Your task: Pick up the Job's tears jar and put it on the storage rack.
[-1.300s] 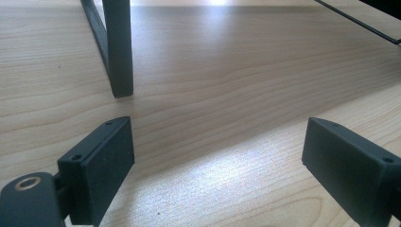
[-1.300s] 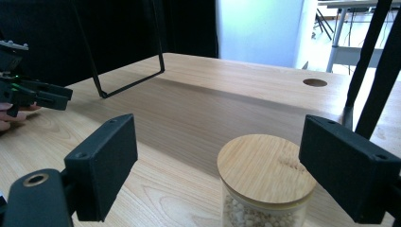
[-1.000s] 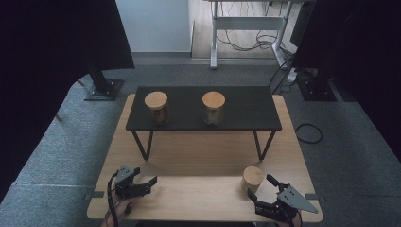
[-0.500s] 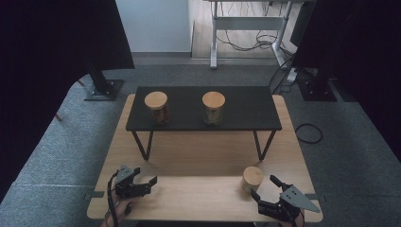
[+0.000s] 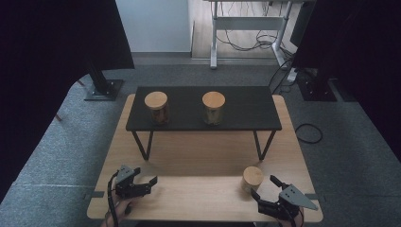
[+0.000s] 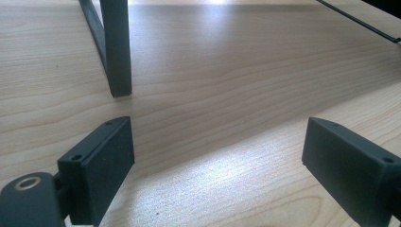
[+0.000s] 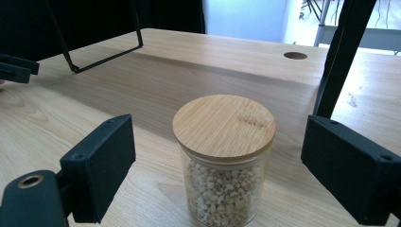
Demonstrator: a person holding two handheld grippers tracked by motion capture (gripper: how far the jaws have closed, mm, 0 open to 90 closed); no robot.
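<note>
A glass jar of pale grains with a round wooden lid (image 5: 252, 178) (image 7: 223, 156) stands on the wooden table (image 5: 198, 201) near its front right. My right gripper (image 5: 264, 186) sits just behind it, open. Its jaws have just been opening. The jar stands a little ahead of the gap between them, and neither of the pads (image 7: 101, 165) touches it. Two more wooden-lidded jars (image 5: 156, 108) (image 5: 213, 108) stand on a low black shelf (image 5: 246, 106). My left gripper (image 5: 145, 176) (image 6: 215, 161) rests open at the front left with only bare table between its jaws.
The black shelf stands on thin metal legs (image 6: 116, 47) across the far half of the table. A round cable hole (image 7: 295, 55) is in the tabletop. Grey carpet surrounds the table, with a desk frame and cables (image 5: 246, 33) beyond.
My right gripper has drawn slightly away from the jar toward the lower right, and its jaws stand a little wider. The left gripper has not moved.
</note>
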